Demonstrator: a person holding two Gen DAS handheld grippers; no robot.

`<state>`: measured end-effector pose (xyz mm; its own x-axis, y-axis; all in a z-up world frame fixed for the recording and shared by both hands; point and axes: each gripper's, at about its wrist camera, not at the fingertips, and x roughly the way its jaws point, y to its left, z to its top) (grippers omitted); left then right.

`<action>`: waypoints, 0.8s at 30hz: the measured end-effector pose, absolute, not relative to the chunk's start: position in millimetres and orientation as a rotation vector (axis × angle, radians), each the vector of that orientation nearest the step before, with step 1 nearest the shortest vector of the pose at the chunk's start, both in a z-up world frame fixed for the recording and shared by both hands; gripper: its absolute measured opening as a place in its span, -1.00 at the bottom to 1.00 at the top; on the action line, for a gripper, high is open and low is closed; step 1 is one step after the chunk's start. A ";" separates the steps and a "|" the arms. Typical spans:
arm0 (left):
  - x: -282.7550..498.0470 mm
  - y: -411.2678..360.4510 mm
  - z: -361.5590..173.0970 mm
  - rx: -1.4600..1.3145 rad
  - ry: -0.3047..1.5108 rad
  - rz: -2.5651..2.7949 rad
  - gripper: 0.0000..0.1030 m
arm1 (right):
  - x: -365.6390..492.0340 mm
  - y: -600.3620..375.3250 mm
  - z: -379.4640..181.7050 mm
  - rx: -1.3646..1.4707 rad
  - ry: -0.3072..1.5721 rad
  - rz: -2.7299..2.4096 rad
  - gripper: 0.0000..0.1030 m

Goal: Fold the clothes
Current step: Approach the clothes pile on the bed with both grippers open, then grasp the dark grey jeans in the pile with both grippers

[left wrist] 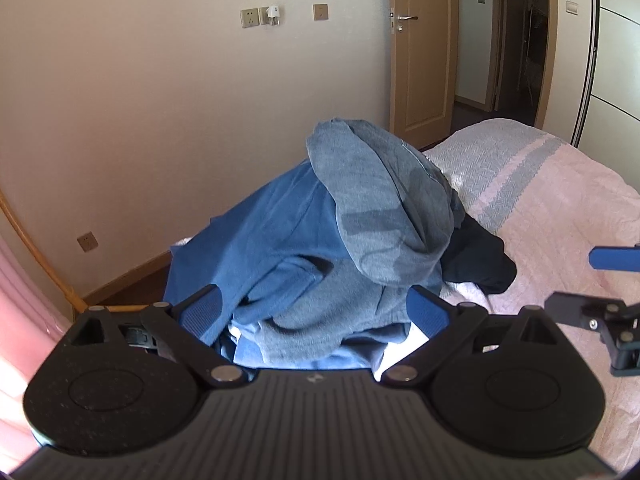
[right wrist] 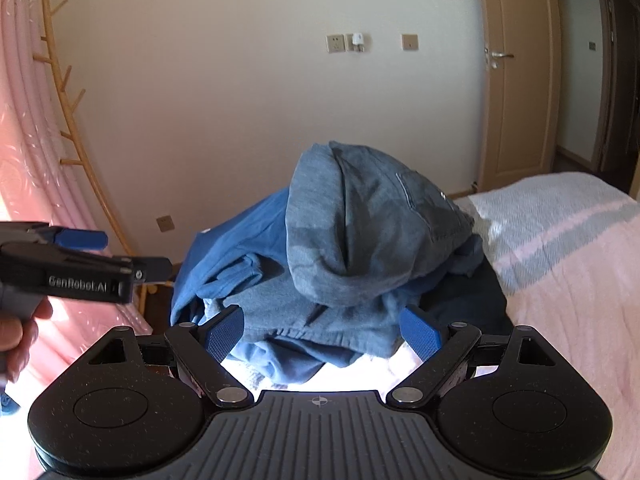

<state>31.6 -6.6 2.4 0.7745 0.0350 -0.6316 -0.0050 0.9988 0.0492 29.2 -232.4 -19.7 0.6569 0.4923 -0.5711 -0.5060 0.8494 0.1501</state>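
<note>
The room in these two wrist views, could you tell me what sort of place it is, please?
Most likely a home bedroom: a bed with a pink and grey striped cover, a heap of blue clothes on it, and a wooden door with pink curtains nearby.

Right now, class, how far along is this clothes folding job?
Done: nothing looks folded; the grey-blue garment tops an unsorted heap on the bed. In hand: nothing; the left gripper and right gripper are open. Left: everything, including the blue garment.

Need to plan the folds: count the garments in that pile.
3 visible: grey-blue garment on top, bright blue garment beneath at left, dark navy garment at right. More may be hidden.
</note>
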 end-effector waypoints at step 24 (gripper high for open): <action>349.1 24.4 -59.4 0.039 0.732 -0.356 0.90 | 243.6 -205.3 -56.9 -0.107 0.774 0.433 0.71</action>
